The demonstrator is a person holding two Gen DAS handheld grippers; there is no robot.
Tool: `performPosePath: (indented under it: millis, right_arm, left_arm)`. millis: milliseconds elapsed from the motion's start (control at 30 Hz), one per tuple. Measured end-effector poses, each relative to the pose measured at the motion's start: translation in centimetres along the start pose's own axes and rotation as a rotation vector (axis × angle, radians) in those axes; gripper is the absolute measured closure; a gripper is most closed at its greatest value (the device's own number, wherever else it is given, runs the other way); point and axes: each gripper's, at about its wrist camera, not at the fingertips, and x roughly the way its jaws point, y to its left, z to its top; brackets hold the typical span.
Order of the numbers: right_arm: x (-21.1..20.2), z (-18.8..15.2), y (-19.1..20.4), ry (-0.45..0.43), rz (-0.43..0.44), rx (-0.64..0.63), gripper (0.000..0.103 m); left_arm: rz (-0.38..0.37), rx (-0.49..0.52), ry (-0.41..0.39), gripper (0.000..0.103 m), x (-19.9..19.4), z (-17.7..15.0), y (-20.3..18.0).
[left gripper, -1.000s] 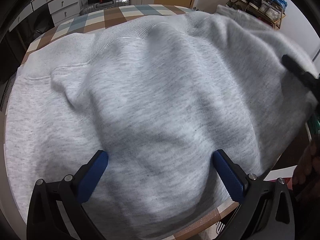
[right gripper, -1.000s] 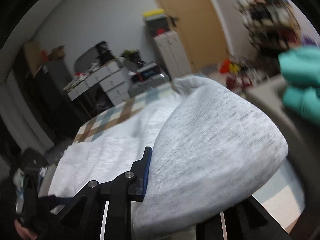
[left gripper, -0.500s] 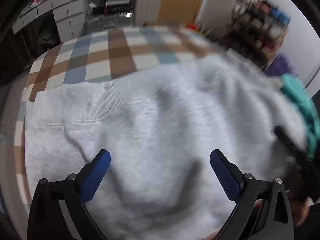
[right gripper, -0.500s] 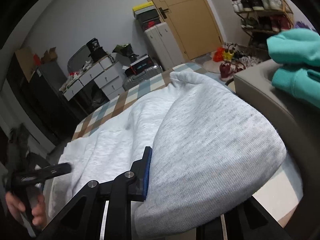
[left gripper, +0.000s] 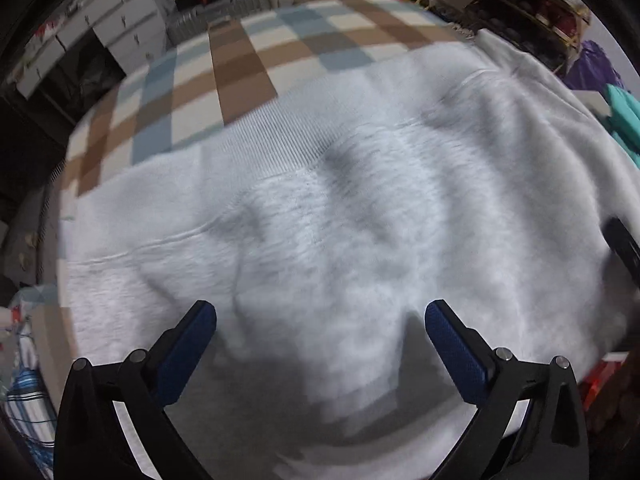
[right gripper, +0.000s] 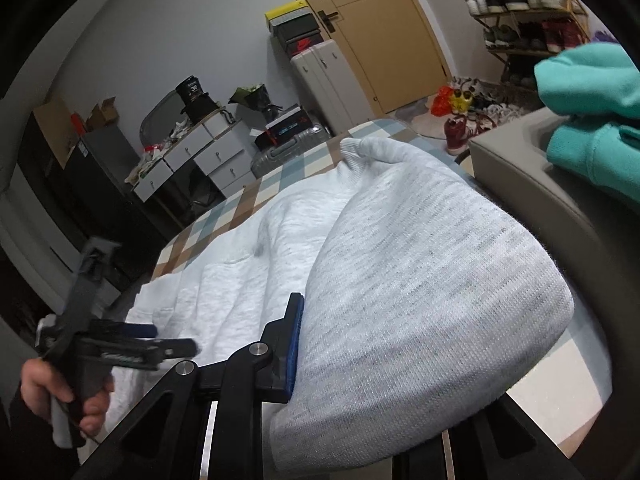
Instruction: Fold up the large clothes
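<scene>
A large light-grey sweatshirt (left gripper: 340, 220) lies spread over a table with a checked cloth (left gripper: 240, 60). My left gripper (left gripper: 320, 320) hovers above its near part, blue pads wide open with nothing between them. In the right wrist view, my right gripper (right gripper: 360, 344) is shut on a thick fold of the sweatshirt (right gripper: 420, 280), lifted off the table. The cloth hides its right finger; only the left finger (right gripper: 294, 340) shows. The left gripper (right gripper: 172, 340) appears there at the left, held by a hand (right gripper: 60, 392). The right gripper's dark tip (left gripper: 624, 244) shows at the left view's right edge.
A teal garment (right gripper: 592, 120) lies on a grey seat (right gripper: 520, 168) right of the table. White drawers (right gripper: 208, 152), a suitcase (right gripper: 280, 152) and a tall cabinet (right gripper: 324, 80) stand beyond the far table edge. A shoe rack (right gripper: 520, 8) is by the door.
My left gripper rose and drew back from the sweatshirt, so more checked cloth shows beyond it. My right gripper kept its grip on the fold, rolled and sank slightly.
</scene>
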Motion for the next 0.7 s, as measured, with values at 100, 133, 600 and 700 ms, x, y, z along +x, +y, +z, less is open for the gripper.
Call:
performPosePath:
  millis: [100,133,600,700]
  right_arm:
    - [0.2,0.1,-0.4,0.011,0.013,0.035,0.081]
    - [0.2,0.0,-0.3,0.013,0.008,0.033,0.081]
    - [2.1,-0.2,-3.0,0.077,0.043,0.165,0.068]
    - [3.4,-0.3,-4.5,0.127,0.080,0.275,0.065]
  left_arm:
    - [0.074,0.077,0.020,0.001,0.6,-2.2,-1.2]
    - [0.075,0.080,0.013,0.000,1.4,-2.7,-1.2]
    - [-0.043,-0.056,-0.016,0.001,-1.4,-2.8,2.4]
    - [-0.064,-0.068,0.009,0.001,0.0,-3.7,2.3]
